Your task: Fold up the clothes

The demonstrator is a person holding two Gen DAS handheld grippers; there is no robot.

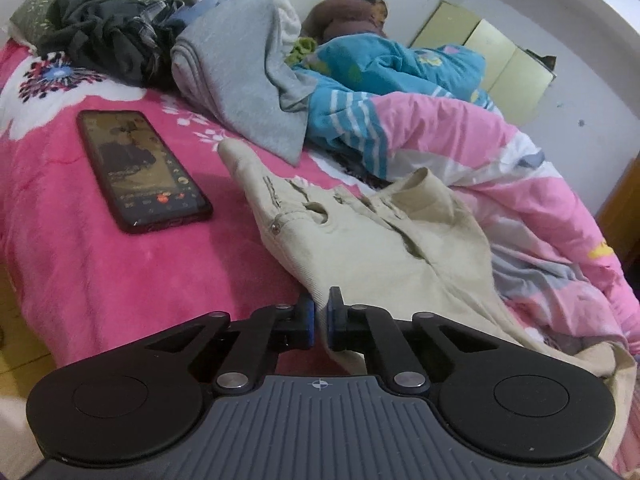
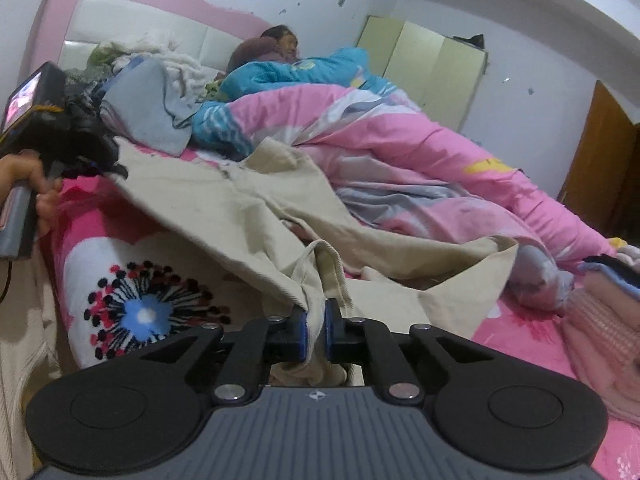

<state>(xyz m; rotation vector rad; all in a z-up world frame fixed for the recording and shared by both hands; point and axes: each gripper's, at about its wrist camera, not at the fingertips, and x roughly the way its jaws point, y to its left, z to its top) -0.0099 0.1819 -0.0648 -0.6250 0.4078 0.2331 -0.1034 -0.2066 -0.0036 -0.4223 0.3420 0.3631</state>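
Note:
Beige trousers (image 1: 380, 248) lie spread on the pink flowered blanket (image 1: 100, 264), waistband with belt loops and a button toward the phone. My left gripper (image 1: 319, 312) is shut on the near edge of the waistband, the cloth pinched between its blue pads. In the right wrist view the same trousers (image 2: 224, 204) stretch across the bed. A hand holds the left gripper (image 2: 114, 170) at their far left corner, lifted a little. My right gripper (image 2: 316, 322) is shut on a bunched fold of the beige cloth, which hangs down between its fingers.
A phone (image 1: 140, 168) with a lit screen lies left of the trousers. Behind are a grey garment (image 1: 236, 76) and a dark clothes heap (image 1: 104, 40). A person lies under a pink and blue duvet (image 1: 460, 152) on the right. A pink folded stack (image 2: 600, 340) sits at the right.

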